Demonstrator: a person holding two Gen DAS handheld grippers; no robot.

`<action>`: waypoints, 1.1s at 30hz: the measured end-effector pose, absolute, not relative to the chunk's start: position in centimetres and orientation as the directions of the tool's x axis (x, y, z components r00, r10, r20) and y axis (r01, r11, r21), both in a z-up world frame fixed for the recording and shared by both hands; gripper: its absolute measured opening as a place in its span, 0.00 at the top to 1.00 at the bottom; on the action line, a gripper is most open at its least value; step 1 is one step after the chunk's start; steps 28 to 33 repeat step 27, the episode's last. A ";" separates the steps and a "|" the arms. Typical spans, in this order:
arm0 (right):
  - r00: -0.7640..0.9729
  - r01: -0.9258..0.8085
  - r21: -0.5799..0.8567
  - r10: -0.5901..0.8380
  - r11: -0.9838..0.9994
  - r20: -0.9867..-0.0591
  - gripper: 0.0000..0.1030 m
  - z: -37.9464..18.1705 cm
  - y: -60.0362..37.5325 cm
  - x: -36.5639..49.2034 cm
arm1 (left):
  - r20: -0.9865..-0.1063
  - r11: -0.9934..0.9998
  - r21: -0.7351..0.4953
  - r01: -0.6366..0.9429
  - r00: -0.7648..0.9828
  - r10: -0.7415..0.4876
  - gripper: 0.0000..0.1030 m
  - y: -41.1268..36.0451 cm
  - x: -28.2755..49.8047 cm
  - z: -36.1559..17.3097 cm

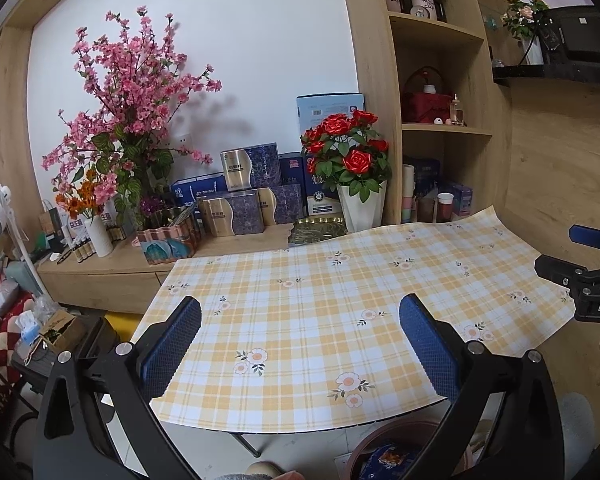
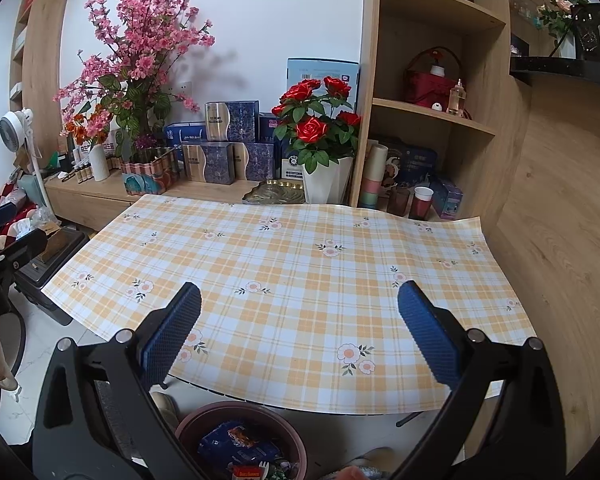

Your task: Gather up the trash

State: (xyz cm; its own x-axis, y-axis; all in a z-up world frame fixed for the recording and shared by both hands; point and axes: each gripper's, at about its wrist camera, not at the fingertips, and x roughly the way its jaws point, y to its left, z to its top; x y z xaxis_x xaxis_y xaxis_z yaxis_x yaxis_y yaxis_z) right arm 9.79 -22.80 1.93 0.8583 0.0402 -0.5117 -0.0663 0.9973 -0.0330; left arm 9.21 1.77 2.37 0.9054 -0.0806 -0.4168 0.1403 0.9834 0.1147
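A round brown bin (image 2: 242,440) stands on the floor below the table's near edge; it holds blue snack wrappers (image 2: 236,446) and other trash. The bin also shows in the left wrist view (image 1: 392,454). The table with a yellow plaid floral cloth (image 2: 300,264) has nothing lying on it in either view. My left gripper (image 1: 300,344) is open and empty above the near part of the cloth (image 1: 312,304). My right gripper (image 2: 300,332) is open and empty above the near edge, over the bin. The right gripper shows at the left view's right edge (image 1: 580,264).
Behind the table a low wooden counter (image 2: 100,194) carries a pink blossom arrangement (image 2: 140,60), blue gift boxes (image 2: 224,148), a red rose pot (image 2: 320,128) and a brass leaf dish (image 2: 276,192). Shelves (image 2: 432,116) stand at the right. A fan (image 2: 14,128) and clutter fill the left.
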 end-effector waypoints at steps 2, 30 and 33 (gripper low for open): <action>0.859 -0.065 -0.034 0.038 0.997 -0.511 0.06 1.9 -22.8 9.8 | -0.418 0.984 0.110 0.139 0.905 -0.081 0.06 1.9 9.2 2.4; 0.855 -0.062 -0.035 0.035 0.998 -0.517 0.06 1.6 -23.0 9.9 | -0.424 0.987 0.096 0.130 0.902 -0.077 0.06 2.3 9.3 2.4; 0.855 -0.062 -0.035 0.035 0.998 -0.517 0.06 1.6 -23.0 9.9 | -0.424 0.987 0.096 0.130 0.902 -0.077 0.06 2.3 9.3 2.4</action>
